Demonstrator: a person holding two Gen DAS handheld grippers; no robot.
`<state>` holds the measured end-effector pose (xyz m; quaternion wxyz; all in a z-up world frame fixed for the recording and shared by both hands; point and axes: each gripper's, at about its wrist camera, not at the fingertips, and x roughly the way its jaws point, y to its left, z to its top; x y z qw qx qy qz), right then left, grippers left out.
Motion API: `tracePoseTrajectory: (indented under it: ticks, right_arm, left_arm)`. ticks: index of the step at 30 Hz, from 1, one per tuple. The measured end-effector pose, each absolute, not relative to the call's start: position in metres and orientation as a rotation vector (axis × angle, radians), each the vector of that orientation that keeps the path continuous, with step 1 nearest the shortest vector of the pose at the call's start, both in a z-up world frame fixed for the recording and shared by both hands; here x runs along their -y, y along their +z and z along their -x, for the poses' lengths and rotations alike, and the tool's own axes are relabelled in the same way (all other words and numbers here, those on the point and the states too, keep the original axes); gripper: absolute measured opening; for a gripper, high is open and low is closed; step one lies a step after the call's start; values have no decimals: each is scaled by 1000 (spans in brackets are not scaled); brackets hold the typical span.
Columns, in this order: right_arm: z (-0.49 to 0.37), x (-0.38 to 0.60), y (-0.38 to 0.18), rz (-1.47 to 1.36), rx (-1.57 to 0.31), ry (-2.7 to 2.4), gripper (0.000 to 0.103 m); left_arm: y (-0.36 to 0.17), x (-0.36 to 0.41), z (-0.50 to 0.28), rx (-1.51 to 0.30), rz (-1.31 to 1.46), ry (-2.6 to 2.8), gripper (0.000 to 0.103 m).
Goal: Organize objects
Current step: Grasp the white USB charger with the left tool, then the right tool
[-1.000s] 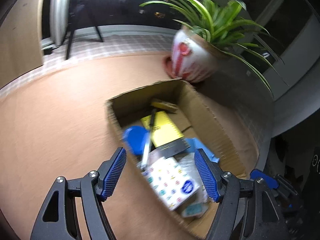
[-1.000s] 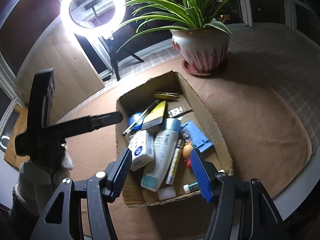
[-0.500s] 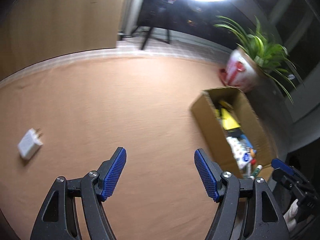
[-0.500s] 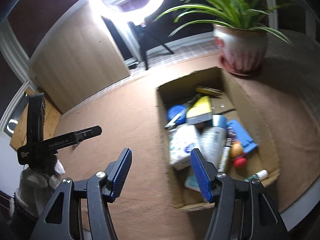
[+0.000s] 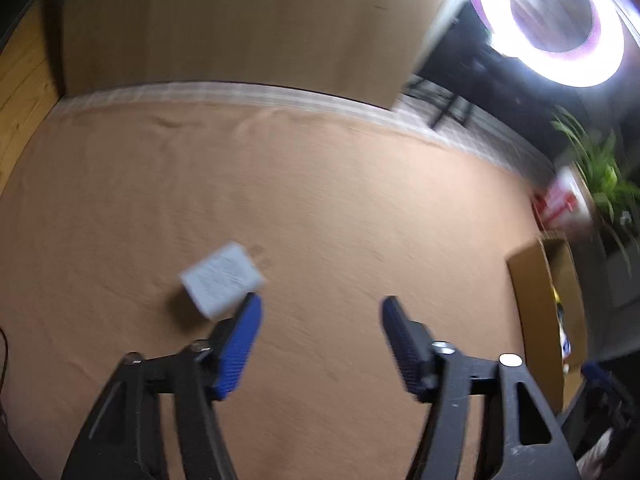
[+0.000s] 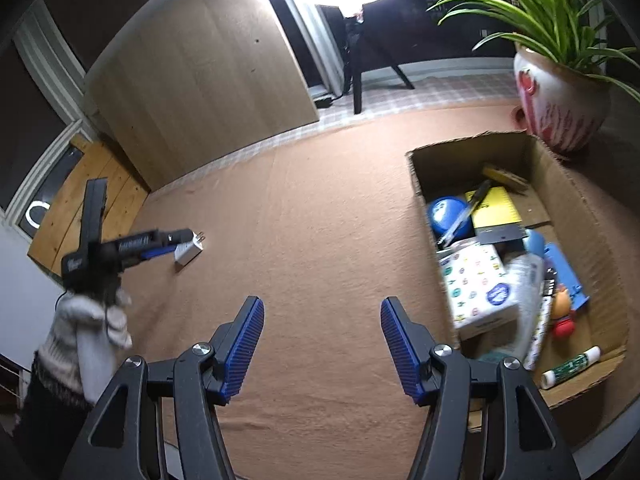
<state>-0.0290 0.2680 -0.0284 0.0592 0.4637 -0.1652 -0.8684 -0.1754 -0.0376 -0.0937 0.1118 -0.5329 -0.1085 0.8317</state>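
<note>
**A:** Where is the thing to be tidied, and why are the tongs placed as they are?

**B:** A small white rectangular plug-in charger [image 6: 189, 251] with two metal prongs lies alone on the tan felt-covered bench [image 6: 320, 220], well apart from the open brown cardboard box [image 6: 576, 216] at the right. The left tongs [image 5: 320, 320] point down just beside it, likely to pick it up. Their jaws have just been closing partway, yet they stand spread with nothing between them; the charger sits by the left blue pad.

**A:** And the other tongs?

**B:** The right tongs [image 6: 322, 320] hover spread and empty near the box, which holds assorted items.

**A:** How does the charger look?

**B:** Flat-sided, with small printed text on one face, blurred.
</note>
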Motion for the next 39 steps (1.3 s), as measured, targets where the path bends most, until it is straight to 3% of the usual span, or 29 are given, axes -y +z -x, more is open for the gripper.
tracePoseTrajectory:
  ticks: [5, 9, 14, 26, 35, 39]
  right_arm:
    - [29, -263, -27, -1414, 502, -2633, 57]
    - [31, -264, -30, -1431, 526, -2625, 57]
    - [33, -261, -33, -1457, 530, -2610, 57]
    - [48, -262, -51, -1501, 569, -2533, 57]
    - [56, -257, -72, -1541, 602, -2464, 57]
    - [61, -249, -82, -1559, 652, -2394, 57]
  left_arm:
    - [-110, 77, 207, 377, 1629, 2442, 55]
    - [-125, 88, 220, 387, 1664, 2418, 39]
    - [-137, 92, 225, 451, 1667, 2350, 35]
    - [-145, 44, 164, 566, 1630, 2275, 35]
    - [-143, -20, 101, 481, 1619, 2206, 35]
    - [-136, -28, 84, 318, 1602, 2220, 41]
